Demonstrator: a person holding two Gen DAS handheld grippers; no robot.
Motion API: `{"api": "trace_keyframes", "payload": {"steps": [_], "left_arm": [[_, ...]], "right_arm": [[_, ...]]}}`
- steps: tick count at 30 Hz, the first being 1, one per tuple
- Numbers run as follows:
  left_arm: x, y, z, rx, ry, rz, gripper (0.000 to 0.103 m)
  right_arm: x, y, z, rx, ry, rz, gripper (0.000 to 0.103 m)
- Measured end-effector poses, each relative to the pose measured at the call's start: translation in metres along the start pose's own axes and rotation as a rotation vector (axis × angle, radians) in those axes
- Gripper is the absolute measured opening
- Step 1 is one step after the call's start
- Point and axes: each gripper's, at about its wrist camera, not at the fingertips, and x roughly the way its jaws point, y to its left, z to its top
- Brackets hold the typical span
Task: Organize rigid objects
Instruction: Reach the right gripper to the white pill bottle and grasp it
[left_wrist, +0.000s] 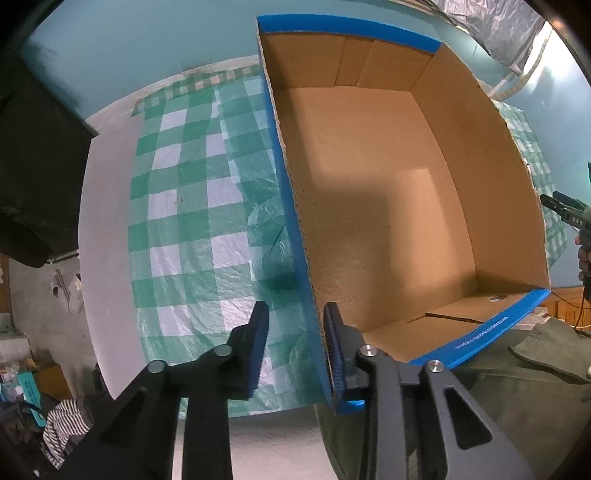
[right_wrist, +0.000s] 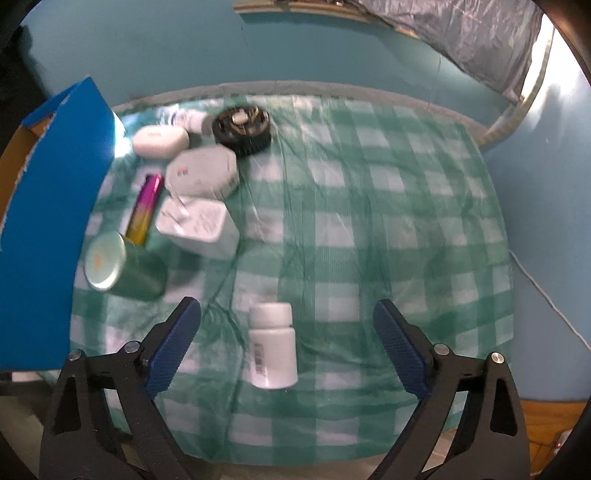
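An open cardboard box (left_wrist: 286, 192) with blue outer walls stands on a green-checked cloth; only its bare brown floor shows inside. My left gripper (left_wrist: 297, 334) points down and straddles the box's left wall near the front corner. The right pad lies against the inner face, while a gap separates the left pad from the blue outer face. In the right wrist view a white capped bottle (right_wrist: 273, 343) lies on the cloth. My right gripper (right_wrist: 288, 332) stands wide open with a finger on each side of the bottle, touching nothing.
Left of the bottle lie a teal can (right_wrist: 122, 266), a pink-yellow tube (right_wrist: 144, 208), a white adapter (right_wrist: 197, 225), a white carton (right_wrist: 203, 173), an oval white case (right_wrist: 160, 140) and a black round part (right_wrist: 242, 129). The box's blue wall (right_wrist: 55, 221) borders them. A green sleeve (left_wrist: 517, 387) is near.
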Motion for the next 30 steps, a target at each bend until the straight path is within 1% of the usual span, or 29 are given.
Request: {"api": "trace_keyframes", "payload": {"steps": [4,7,9,11,13,14,16,19,20,22,24,26,27,28,30], "left_arm": [[0.001,0.0,-0.001,-0.01,0.008,-0.017,0.023],[0.003,-0.003,-0.001,-0.002,0.013,-0.02,0.022],[0.003,-0.005,-0.002,0.004,0.014,-0.024,0.021],[0.003,-0.008,-0.002,0.012,0.011,-0.032,0.016],[0.002,-0.01,-0.002,0.015,0.009,-0.028,0.016],[0.002,-0.01,-0.002,0.016,0.009,-0.034,0.016],[0.001,-0.011,-0.003,0.021,0.012,-0.041,0.013],[0.001,-0.013,-0.004,0.038,0.015,-0.038,0.013],[0.001,-0.013,-0.004,0.043,0.016,-0.034,0.013],[0.002,-0.013,-0.004,0.039,0.018,-0.032,0.013],[0.002,-0.013,-0.003,0.032,0.017,-0.022,0.013],[0.001,-0.012,-0.004,0.026,0.012,-0.017,0.013],[0.002,-0.012,-0.004,0.023,0.013,-0.016,0.013],[0.002,-0.011,-0.004,0.02,0.017,-0.017,0.013],[0.003,-0.009,-0.004,0.016,0.02,-0.017,0.013]], "right_arm": [[0.01,0.0,-0.003,-0.01,0.021,0.003,0.089],[0.019,0.001,-0.005,-0.018,0.047,0.01,0.083],[0.023,0.003,-0.006,-0.024,0.059,0.01,0.081],[0.026,0.004,-0.008,-0.032,0.064,0.004,0.079],[0.029,0.005,-0.009,-0.036,0.068,0.001,0.074],[0.03,0.006,-0.01,-0.036,0.07,0.003,0.074],[0.033,0.007,-0.011,-0.042,0.076,0.007,0.068],[0.039,0.009,-0.015,-0.047,0.093,0.008,0.058],[0.041,0.009,-0.017,-0.045,0.097,0.012,0.057],[0.044,0.008,-0.021,-0.04,0.106,0.017,0.051],[0.044,0.008,-0.024,-0.03,0.1,0.02,0.048],[0.044,0.008,-0.026,-0.023,0.094,0.024,0.041],[0.044,0.008,-0.026,-0.019,0.091,0.025,0.034],[0.043,0.006,-0.026,-0.015,0.09,0.025,0.032],[0.04,0.001,-0.028,-0.002,0.09,0.034,0.032]]}}
